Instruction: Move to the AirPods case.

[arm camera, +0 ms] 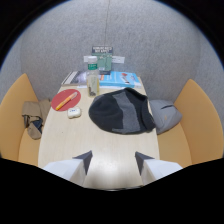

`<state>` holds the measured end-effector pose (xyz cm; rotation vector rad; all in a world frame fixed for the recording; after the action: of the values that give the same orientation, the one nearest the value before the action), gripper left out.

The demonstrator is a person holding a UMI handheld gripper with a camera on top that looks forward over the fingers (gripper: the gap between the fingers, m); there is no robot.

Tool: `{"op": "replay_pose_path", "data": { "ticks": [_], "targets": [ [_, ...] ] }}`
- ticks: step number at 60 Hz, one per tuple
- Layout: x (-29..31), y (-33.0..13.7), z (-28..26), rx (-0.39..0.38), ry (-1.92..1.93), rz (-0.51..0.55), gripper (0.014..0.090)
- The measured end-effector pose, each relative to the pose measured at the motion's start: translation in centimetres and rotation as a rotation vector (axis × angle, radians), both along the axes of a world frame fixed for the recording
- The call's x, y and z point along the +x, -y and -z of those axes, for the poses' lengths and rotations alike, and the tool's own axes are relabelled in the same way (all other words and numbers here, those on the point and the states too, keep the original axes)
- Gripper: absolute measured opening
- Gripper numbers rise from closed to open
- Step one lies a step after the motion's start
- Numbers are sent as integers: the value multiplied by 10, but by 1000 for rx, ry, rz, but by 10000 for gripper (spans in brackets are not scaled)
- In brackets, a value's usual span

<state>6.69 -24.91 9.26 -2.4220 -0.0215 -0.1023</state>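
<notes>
The approach has barely begun: the gripper, fingers apart and empty, must travel toward the AirPods case beside the red plate.

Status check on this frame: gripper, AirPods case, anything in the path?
Gripper open, holding nothing. AirPods case far ahead, on table beside red plate. Path clear; dark hat off to one side.

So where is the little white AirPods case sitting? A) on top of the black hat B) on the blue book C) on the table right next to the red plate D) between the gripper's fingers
C: the AirPods case lies on the table just beside the red plate, well beyond the open gripper.
</notes>
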Motion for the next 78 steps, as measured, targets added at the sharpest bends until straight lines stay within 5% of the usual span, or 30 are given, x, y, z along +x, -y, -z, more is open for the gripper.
{"op": "replay_pose_path", "data": {
  "ticks": [29,78],
  "targets": [
    [-111,-7,19,-32,-85,-106,869],
    [-167,-173,76,56,-40,-133,869]
  ]
}}
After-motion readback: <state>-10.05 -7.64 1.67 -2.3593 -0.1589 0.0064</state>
